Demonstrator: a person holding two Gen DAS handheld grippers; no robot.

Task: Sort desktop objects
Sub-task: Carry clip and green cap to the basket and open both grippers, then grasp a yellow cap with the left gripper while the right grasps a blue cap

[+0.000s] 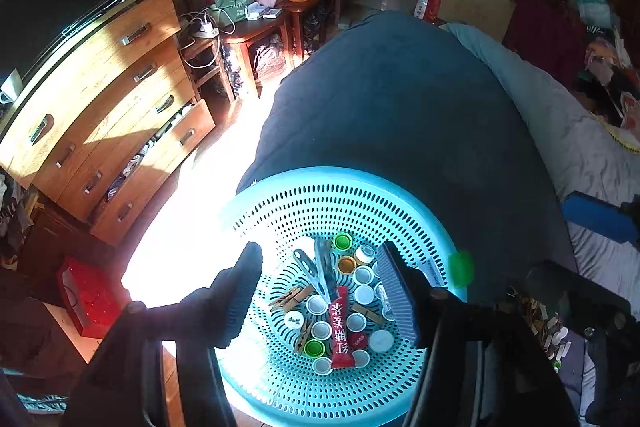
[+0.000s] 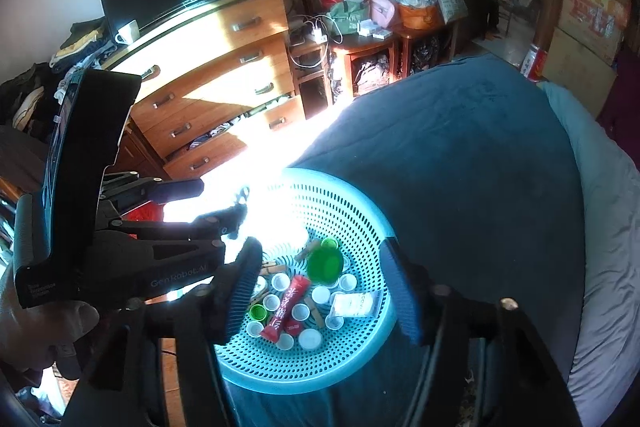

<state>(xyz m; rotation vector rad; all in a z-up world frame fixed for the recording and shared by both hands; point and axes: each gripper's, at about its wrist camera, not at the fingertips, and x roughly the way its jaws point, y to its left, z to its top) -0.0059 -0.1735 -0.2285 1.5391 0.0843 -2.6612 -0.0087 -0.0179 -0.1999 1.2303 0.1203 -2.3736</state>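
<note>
Both tools hang over the turquoise basket [image 1: 280, 195] — left gripper [image 1: 328, 291] released above the red sachet [image 1: 340, 327], right gripper [image 2: 320, 291] likewise unclenched, gripping nothing. Pick one target among the caps [image 2: 310, 339] — descend squarely, avoiding neighbours.

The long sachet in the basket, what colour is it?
Red with white characters; the sachet shows best in the left wrist view.

Blown-out sun glare mid-frame, dim corners, fisheye warping
</note>
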